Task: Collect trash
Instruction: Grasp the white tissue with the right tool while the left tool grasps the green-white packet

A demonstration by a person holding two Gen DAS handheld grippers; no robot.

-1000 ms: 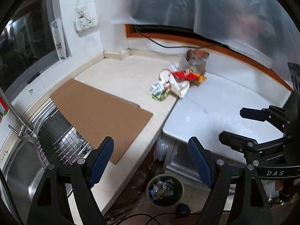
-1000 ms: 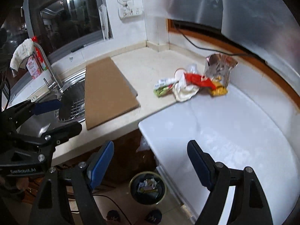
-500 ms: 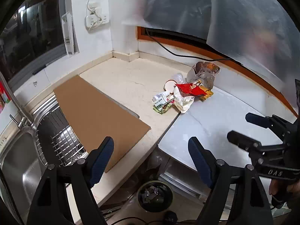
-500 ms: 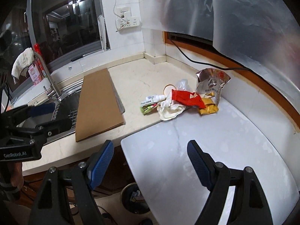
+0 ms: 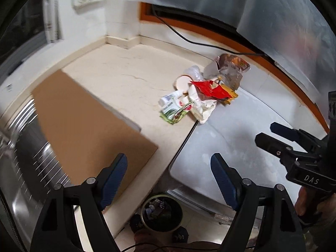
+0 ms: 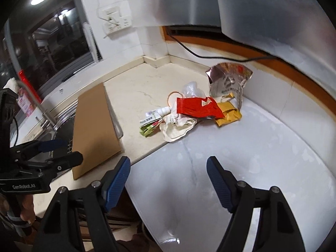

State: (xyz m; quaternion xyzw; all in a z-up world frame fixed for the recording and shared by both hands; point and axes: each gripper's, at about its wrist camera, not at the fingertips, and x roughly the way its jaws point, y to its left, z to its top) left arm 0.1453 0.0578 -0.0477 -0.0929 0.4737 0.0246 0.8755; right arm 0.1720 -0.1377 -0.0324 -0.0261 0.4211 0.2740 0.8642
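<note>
A heap of trash [image 5: 201,96] [image 6: 195,109] lies where the beige counter meets the white surface: a red wrapper [image 6: 197,107], a yellow packet [image 6: 229,114], a foil bag [image 6: 229,82], a crumpled white wrapper [image 6: 178,127] and a green-white packet [image 5: 173,110]. My left gripper [image 5: 169,168] hangs open and empty over the counter edge, well short of the heap. My right gripper [image 6: 168,171] hovers over the white surface, its jaws closing a little with nothing between them. A round bin [image 5: 161,213] with scraps stands on the floor below.
A brown cardboard sheet [image 5: 88,121] [image 6: 94,130] lies across the counter and over the sink [image 5: 25,168] at the left. A black cable [image 6: 210,54] runs along the back ledge. The white surface [image 6: 252,157] spreads to the right. A tap [image 6: 42,113] stands by the sink.
Both grippers have moved forward towards the trash heap, which now looks larger and nearer. The floor bin has slid towards the bottom of both views. Nothing was grasped.
</note>
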